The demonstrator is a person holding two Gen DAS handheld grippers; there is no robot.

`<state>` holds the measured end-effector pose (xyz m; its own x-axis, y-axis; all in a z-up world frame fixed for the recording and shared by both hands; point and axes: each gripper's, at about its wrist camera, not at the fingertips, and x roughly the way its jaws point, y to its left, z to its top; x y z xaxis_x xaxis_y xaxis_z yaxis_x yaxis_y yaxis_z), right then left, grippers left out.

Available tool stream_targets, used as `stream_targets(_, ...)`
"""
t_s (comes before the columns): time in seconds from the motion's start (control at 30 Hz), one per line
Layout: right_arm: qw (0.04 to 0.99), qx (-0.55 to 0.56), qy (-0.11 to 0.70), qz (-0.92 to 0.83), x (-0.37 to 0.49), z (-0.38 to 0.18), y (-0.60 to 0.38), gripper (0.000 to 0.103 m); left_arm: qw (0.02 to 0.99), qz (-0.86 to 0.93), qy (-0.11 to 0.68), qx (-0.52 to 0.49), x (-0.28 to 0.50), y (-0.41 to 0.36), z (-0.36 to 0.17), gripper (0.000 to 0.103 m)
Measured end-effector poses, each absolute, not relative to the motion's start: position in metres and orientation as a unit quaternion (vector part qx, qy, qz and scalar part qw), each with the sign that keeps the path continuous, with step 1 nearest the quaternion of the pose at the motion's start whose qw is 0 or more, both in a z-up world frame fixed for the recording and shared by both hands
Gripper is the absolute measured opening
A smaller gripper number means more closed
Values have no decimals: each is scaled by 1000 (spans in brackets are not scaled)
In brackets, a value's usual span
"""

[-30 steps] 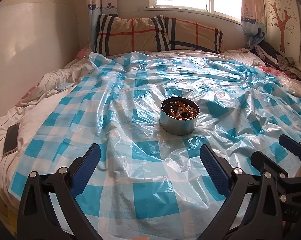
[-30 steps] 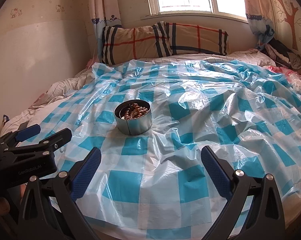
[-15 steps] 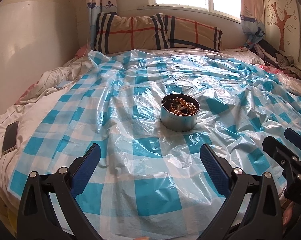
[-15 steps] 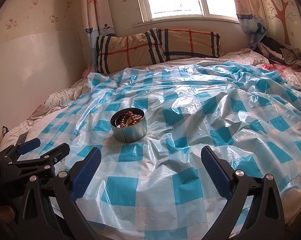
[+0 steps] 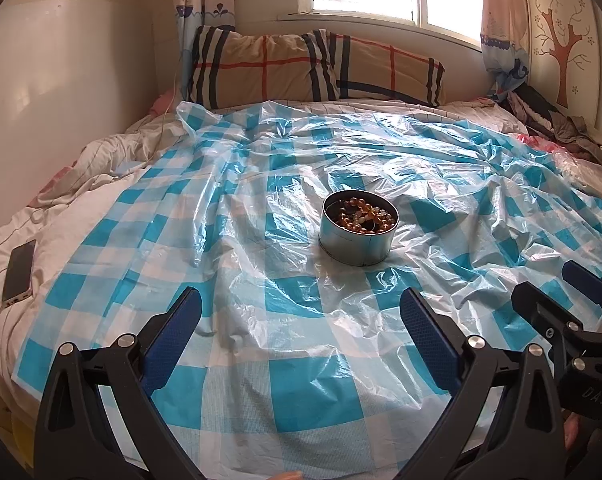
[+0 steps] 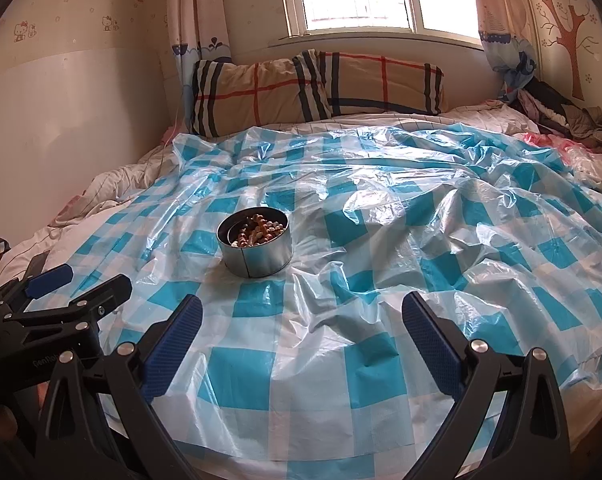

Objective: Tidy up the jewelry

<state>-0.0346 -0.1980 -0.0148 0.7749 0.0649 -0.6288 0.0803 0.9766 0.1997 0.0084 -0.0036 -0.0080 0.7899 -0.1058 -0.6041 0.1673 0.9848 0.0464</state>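
Both your left tool [image 5: 300, 330] and right tool [image 6: 302, 336] gape empty, held back from the bead-filled tin [image 5: 358, 233], ready to reach in.

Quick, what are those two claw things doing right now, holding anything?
Left gripper: open, holding nothing.
Right gripper: open, holding nothing.

left gripper [image 5: 301, 336] drawn back from tin [image 5: 359, 232], right gripper [image 6: 301, 338] lifted higher
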Motion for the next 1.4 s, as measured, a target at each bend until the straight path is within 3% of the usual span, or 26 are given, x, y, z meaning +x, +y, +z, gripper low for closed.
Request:
stream_targets(0.6, 936, 110, 336, -3, -34, -15, -200, 96, 934, -69, 347, 46, 19, -2, -7, 95)
stream_targets(1.4, 934, 120, 337, -5, -33, -16, -201, 96, 943, -61, 324, 49, 11, -1, -1, 95)
